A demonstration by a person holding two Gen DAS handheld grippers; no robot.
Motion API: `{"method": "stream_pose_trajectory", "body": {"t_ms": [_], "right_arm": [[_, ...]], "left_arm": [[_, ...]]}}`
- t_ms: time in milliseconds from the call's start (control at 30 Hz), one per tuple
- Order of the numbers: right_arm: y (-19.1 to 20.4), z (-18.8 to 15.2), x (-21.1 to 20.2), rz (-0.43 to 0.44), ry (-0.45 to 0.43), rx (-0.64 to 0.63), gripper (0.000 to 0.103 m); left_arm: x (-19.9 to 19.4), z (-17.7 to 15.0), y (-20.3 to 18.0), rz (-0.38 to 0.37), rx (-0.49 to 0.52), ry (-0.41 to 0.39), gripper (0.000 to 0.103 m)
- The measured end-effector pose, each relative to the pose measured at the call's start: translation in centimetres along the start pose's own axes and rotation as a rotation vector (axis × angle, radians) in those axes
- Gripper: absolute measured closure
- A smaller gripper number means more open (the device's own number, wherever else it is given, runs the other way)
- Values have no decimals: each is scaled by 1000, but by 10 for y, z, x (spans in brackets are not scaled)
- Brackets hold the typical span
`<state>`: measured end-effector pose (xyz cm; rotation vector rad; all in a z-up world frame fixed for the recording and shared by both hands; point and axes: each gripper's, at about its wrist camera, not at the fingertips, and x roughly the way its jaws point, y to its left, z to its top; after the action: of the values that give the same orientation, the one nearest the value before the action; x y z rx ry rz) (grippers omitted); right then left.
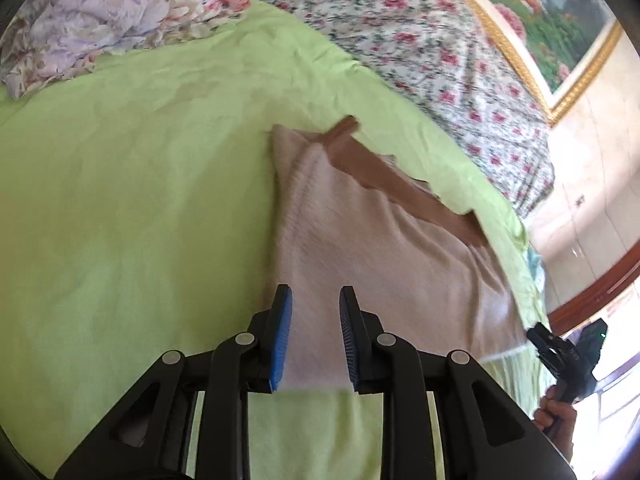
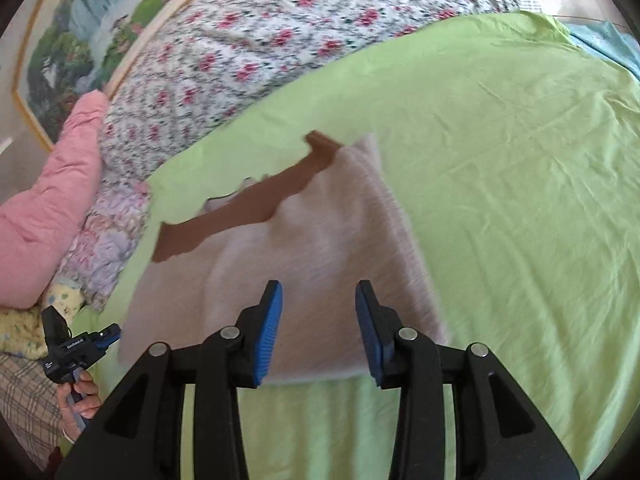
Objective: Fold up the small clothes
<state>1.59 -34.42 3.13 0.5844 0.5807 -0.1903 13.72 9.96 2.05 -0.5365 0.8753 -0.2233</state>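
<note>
A pale pink fuzzy garment (image 1: 360, 240) with a brown band (image 1: 384, 176) along its far edge lies flat on the lime-green sheet (image 1: 120, 200). My left gripper (image 1: 315, 300) is open and empty, held above the garment's near left part. In the right wrist view the same garment (image 2: 312, 248) with its brown band (image 2: 248, 208) lies ahead. My right gripper (image 2: 319, 296) is open and empty above the garment's near edge. Each gripper shows at the edge of the other's view: the right gripper (image 1: 560, 354) and the left gripper (image 2: 76, 348), both hand-held off the garment.
A floral bedcover (image 1: 420, 40) lies beyond the green sheet (image 2: 520, 160). A lilac floral quilt (image 1: 100, 12) is bunched at the far left, and a pink padded quilt (image 2: 52, 200) lies left in the right wrist view. A gold-framed picture (image 1: 560, 20) leans behind the bed.
</note>
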Motion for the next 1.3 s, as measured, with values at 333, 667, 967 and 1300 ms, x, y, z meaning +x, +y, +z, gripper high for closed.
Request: {"method": "stream_pose_trajectory", "body": {"t_ms": [333,667,967,1300], "right_arm": [[36,-57,1,85,93,-23,58],[44,-83,-6,124,121,-8,54],[45,-89,-8,136,120,-4,50],[47,-89,-4,144,136,-1,50]], "left_arm": [[-8,-55,-48,-98,83,95,77],[2,-81,-55,-112,37,130,75],[14,-78,-44,-89,-41,112,60],[46,-46,-6,-115,-260,60,54]]}}
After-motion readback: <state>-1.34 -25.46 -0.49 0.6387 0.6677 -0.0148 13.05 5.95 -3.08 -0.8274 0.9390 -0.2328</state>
